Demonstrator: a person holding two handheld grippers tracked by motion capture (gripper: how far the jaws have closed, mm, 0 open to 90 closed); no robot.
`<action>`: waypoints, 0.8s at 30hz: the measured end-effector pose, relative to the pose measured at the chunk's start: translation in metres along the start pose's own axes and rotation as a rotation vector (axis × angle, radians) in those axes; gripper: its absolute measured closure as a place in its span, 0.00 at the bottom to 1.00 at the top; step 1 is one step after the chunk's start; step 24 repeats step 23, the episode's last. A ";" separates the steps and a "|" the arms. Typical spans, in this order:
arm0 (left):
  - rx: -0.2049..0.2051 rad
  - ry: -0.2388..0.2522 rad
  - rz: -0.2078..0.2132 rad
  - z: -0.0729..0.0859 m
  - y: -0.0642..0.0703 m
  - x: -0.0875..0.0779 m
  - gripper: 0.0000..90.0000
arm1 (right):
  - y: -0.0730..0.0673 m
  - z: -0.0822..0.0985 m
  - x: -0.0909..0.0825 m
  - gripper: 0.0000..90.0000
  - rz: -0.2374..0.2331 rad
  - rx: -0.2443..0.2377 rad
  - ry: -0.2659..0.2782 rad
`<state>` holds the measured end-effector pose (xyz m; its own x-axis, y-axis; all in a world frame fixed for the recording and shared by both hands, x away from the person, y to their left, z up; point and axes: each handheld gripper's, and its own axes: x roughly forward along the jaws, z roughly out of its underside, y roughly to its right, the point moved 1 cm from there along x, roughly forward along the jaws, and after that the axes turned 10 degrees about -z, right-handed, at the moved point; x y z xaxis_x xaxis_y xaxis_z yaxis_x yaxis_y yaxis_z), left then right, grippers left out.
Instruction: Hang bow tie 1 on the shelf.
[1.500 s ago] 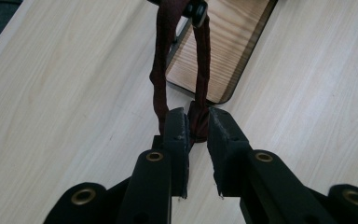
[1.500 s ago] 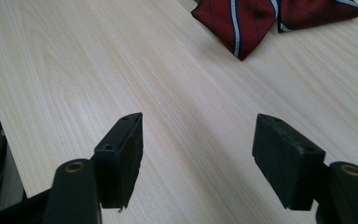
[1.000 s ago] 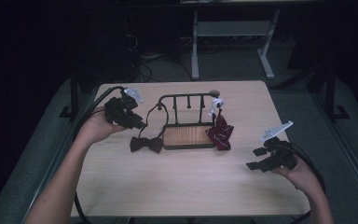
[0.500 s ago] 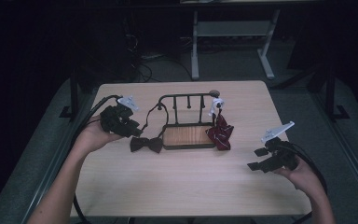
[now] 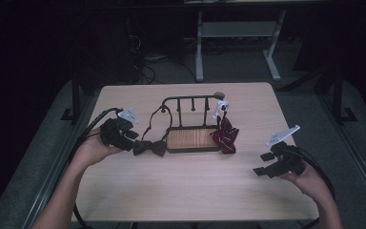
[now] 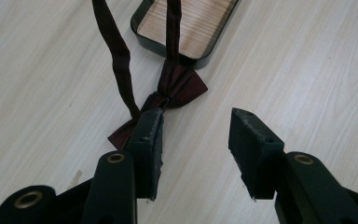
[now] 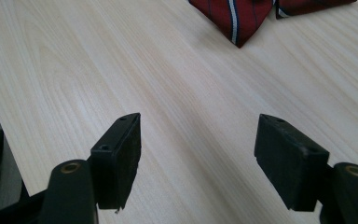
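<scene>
Opening just now beside the unlabelled bow tie (image 6: 168, 100), left hand-held gripper (image 6: 193, 135) gapes; right hand-held gripper (image 7: 198, 154) stands apart.

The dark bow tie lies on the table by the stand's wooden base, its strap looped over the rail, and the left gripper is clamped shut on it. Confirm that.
Not quite. The left gripper is open, not clamped: the left gripper view shows its jaws apart, just opened, above the dark bow tie. The rest holds: the tie lies on the table by the stand's wooden base, strap over the rail.
</scene>
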<state>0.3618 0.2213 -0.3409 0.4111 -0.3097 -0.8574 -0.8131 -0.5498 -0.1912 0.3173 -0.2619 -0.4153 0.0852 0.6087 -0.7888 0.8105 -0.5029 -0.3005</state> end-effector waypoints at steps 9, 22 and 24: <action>0.000 0.003 -0.001 0.016 0.008 0.007 0.56 | -0.001 -0.001 0.002 0.35 -0.008 -0.002 -0.003; -0.005 0.011 0.003 0.037 0.020 0.016 0.52 | -0.001 0.000 0.003 0.35 -0.012 -0.007 -0.012; -0.003 0.010 0.004 0.039 0.021 0.018 0.52 | -0.002 0.000 0.003 0.35 -0.012 -0.008 -0.013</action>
